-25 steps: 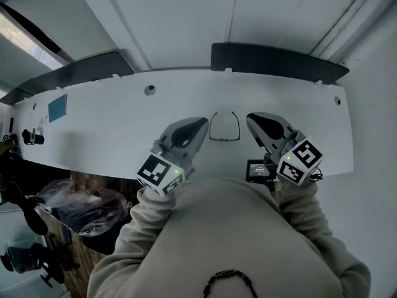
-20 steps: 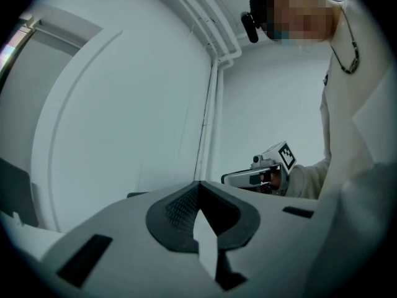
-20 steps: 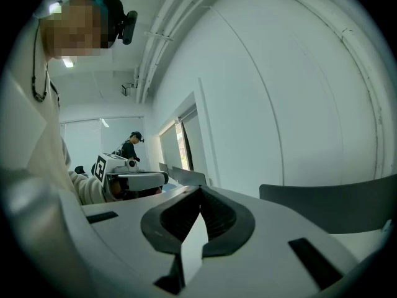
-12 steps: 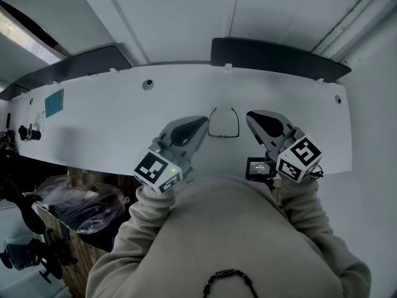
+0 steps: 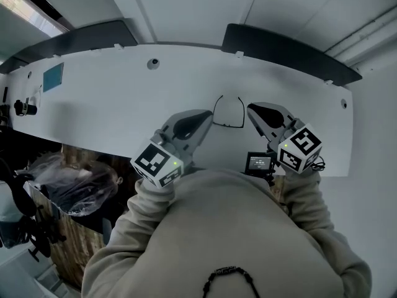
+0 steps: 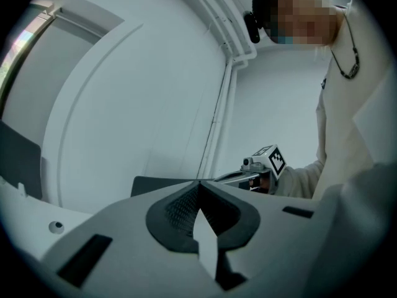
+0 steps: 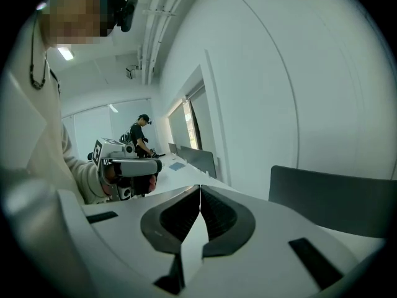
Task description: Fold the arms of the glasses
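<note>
On long white table (image 5: 93, 117): thin black-rimmed glasses (image 5: 228, 125), arms spread.
Sits between 2 grey plastic tools, left gripper (image 5: 203, 117) and right gripper (image 5: 251, 109), both jaws closed on nothing.

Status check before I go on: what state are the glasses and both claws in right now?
glasses: lying on the white table between the claws, arms apparently unfolded, not gripped
left claw: shut, nothing between its jaws
right claw: shut, nothing between its jaws
</note>
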A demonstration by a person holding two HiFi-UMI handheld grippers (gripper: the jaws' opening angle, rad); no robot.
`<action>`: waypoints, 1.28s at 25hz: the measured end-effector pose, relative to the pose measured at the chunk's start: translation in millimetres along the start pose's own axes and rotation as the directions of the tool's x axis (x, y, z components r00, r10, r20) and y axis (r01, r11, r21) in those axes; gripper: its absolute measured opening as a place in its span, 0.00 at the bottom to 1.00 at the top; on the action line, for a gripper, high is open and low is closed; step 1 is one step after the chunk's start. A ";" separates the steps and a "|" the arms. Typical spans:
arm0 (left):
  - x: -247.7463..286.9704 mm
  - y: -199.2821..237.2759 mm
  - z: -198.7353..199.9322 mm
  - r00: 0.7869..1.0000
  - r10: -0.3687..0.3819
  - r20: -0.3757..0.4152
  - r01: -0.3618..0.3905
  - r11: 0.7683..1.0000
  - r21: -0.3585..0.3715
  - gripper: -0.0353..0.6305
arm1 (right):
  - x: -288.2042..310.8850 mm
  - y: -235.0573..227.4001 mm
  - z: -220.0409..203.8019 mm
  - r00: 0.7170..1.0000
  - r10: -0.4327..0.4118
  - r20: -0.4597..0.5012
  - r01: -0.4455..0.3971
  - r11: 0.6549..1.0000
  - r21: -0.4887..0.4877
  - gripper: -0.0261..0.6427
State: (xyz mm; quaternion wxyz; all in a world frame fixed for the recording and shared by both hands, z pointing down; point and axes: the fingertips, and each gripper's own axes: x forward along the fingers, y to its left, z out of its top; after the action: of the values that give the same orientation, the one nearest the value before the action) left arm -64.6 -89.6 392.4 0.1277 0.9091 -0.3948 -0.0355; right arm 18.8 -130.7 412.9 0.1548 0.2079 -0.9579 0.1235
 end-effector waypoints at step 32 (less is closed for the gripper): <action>-123.0 29.4 -56.9 0.896 0.437 -0.085 -0.445 0.881 -0.159 0.06 | 99.9 -31.2 -301.7 0.504 -0.011 -0.864 -0.526 0.789 -0.317 0.24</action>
State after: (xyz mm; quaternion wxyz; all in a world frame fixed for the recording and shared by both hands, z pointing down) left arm -160.4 -7.9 450.5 0.2207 0.7815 -0.5833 -0.0186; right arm 19.9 -103.5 731.1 0.6192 -0.0825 -0.7794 -0.0484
